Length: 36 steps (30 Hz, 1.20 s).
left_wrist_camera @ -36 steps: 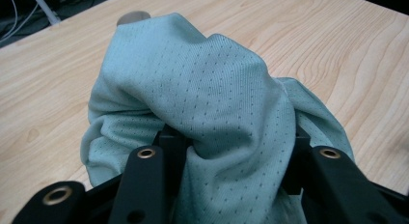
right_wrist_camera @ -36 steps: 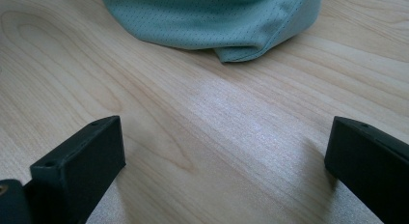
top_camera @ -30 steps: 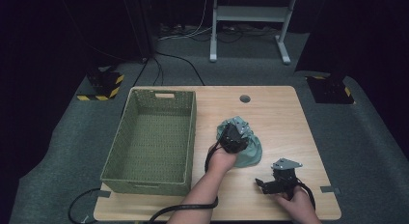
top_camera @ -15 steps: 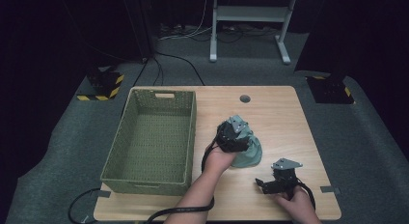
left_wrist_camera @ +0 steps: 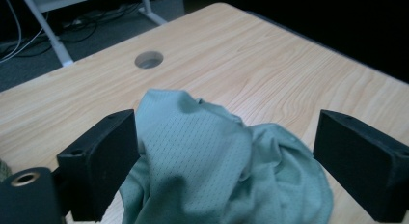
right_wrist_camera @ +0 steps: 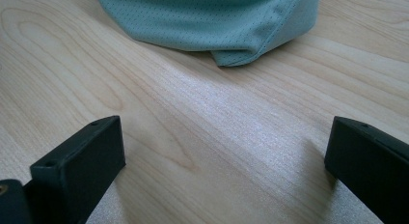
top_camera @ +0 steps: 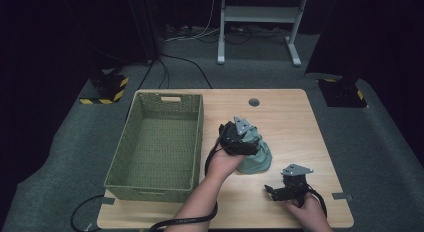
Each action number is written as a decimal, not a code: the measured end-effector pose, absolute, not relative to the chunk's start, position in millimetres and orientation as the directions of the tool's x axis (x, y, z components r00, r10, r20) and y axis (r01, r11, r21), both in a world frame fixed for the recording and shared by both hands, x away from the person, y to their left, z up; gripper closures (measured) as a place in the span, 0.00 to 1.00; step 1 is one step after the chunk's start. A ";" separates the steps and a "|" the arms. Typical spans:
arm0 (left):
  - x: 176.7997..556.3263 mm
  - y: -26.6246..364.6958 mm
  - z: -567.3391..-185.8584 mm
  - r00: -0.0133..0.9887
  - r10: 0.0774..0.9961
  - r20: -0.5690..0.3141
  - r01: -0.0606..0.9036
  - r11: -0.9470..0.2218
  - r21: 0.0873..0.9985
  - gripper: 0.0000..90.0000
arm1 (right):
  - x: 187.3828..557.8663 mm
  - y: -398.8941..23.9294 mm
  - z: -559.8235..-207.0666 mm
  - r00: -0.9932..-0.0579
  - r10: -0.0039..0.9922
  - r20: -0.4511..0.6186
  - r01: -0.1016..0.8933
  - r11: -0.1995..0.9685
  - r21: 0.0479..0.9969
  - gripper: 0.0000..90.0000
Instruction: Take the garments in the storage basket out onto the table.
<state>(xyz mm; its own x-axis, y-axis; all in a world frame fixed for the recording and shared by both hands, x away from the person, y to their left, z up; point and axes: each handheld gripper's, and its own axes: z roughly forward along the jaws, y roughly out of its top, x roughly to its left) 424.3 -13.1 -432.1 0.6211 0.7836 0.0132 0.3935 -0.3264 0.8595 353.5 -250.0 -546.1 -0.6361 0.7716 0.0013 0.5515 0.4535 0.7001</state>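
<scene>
The green cloth (top_camera: pixel 255 157) lies bunched up on the table (top_camera: pixel 285 117), just at 3 o'clock from the green basket (top_camera: pixel 160 142). The left gripper (left_wrist_camera: pixel 226 151) hangs over it; its jaws have just been opening, with cloth between them but not squeezed. At 5 o'clock from the cloth, the right gripper (right_wrist_camera: pixel 224 161) is wide open with nothing in it.

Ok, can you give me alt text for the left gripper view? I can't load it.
The left claw has just been opening, its black jaws wide apart above a crumpled green cloth that peaks between them on the wooden table. A round hole in the tabletop lies beyond.
</scene>
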 end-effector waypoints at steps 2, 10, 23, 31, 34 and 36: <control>423.6 -12.4 -429.8 0.623 0.782 0.010 0.390 -0.322 0.863 0.07 | 353.5 -250.0 -546.1 -0.636 0.772 0.001 0.551 0.454 0.700 0.00; 417.6 -6.0 -410.5 0.639 0.769 -0.008 0.357 -0.287 0.889 0.01 | 353.5 -250.1 -546.1 -0.636 0.772 0.003 0.552 0.453 0.700 0.00; 398.3 5.8 -395.9 0.663 0.749 -0.008 0.318 -0.273 0.908 0.00 | 353.7 -250.5 -546.0 -0.636 0.772 0.005 0.553 0.451 0.701 0.00; 384.1 17.0 -397.1 0.665 0.747 -0.003 0.310 -0.272 0.911 0.00 | 353.8 -250.6 -546.0 -0.636 0.771 0.006 0.553 0.450 0.701 0.00; 380.4 20.9 -397.5 0.662 0.750 -0.002 0.308 -0.269 0.913 0.00 | 353.7 -250.5 -546.0 -0.636 0.772 0.005 0.553 0.451 0.701 0.00; 378.1 23.0 -398.0 0.661 0.751 0.002 0.308 -0.273 0.911 0.00 | 353.7 -250.4 -546.0 -0.636 0.772 0.005 0.552 0.451 0.701 0.00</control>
<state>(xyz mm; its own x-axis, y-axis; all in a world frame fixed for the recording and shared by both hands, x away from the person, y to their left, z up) 378.1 23.0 -398.0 0.6606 0.7507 0.0021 0.3076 -0.2733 0.9114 353.7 -250.4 -546.0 -0.6358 0.7718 0.0049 0.5524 0.4507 0.7013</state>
